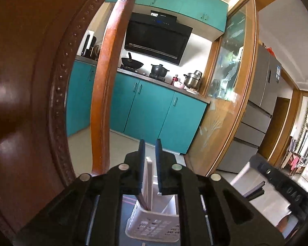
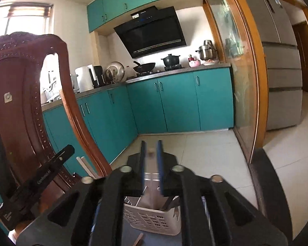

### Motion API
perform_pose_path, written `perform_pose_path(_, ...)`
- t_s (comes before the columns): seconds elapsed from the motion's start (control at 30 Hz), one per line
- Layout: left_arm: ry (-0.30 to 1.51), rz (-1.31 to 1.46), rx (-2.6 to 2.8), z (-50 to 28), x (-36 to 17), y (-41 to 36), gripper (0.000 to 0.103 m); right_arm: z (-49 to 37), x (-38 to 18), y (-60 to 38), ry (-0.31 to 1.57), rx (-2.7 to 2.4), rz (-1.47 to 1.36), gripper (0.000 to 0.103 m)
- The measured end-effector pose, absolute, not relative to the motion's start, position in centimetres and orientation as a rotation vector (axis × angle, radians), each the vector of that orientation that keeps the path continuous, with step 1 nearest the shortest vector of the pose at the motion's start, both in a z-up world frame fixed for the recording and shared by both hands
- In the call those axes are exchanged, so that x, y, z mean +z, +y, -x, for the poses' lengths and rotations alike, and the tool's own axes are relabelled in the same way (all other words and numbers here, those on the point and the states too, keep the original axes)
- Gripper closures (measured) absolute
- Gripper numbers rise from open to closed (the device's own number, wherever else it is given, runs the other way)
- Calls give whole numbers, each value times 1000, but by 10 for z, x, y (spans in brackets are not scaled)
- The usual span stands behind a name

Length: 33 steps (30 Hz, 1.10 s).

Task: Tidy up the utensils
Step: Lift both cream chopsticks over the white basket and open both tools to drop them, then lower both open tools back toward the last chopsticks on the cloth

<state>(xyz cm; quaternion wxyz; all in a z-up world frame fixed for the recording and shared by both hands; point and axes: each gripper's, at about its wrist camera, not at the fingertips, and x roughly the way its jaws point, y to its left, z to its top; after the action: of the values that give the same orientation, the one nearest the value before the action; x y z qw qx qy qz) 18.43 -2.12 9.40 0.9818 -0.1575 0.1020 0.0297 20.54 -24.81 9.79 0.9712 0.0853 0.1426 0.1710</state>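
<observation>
A white slotted basket [image 1: 154, 225] stands just under my left gripper [image 1: 149, 143]. A flat white utensil [image 1: 148, 174] stands upright in it, between the blue pads, with a thin gap on its right side. A brown stick [image 1: 142, 201] leans beside it. My right gripper [image 2: 151, 143] hangs over the same basket [image 2: 154, 219]. A blurred grey utensil with a pale brown tip [image 2: 151, 184] stands between its pads, with space on both sides. Both grippers are open by a narrow gap.
A carved wooden chair back [image 1: 30, 82] looms close on the left in both views [image 2: 20, 102]. The left gripper's black body [image 2: 37, 182] crosses in front of it. A wooden stick [image 2: 139, 238] lies before the basket. Behind are teal cabinets [image 2: 174, 102], a stove with pots, a glass door [image 2: 242, 82] and a fridge.
</observation>
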Motion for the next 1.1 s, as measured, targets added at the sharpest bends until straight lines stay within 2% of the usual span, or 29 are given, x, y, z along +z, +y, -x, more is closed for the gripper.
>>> perform_pose_path(0.1, 192, 332, 60, -162, 90, -16, 83, -182, 110, -255, 223, 343, -167, 70)
perform_pose_path(0.17, 184, 335, 72, -143, 83, -12, 79, -160, 116, -261, 183, 364, -179, 69)
perform_pose_path(0.3, 239, 264, 145, -119, 52, -13, 79, -117, 112, -263, 166, 455, -184, 69)
perform_pose_path(0.43, 416, 213, 222, -118, 12, -7, 79, -114, 71, -241, 346, 439, -116, 69)
perform_pose_path(0.63, 587, 138, 234, -111, -19, -4, 73, -175, -33, -201, 748, 379, -20, 69)
perform_pose_path(0.73, 656, 148, 233, -112, -30, 6, 73, -203, -78, -199, 912, 332, -67, 69)
perform_pose_path(0.87, 721, 213, 222, -111, -38, 21, 73, -221, -102, -197, 951, 251, -82, 69)
perform_pose_path(1.1, 734, 192, 223, -113, -41, 18, 72, -246, -110, -182, 957, 238, -131, 69)
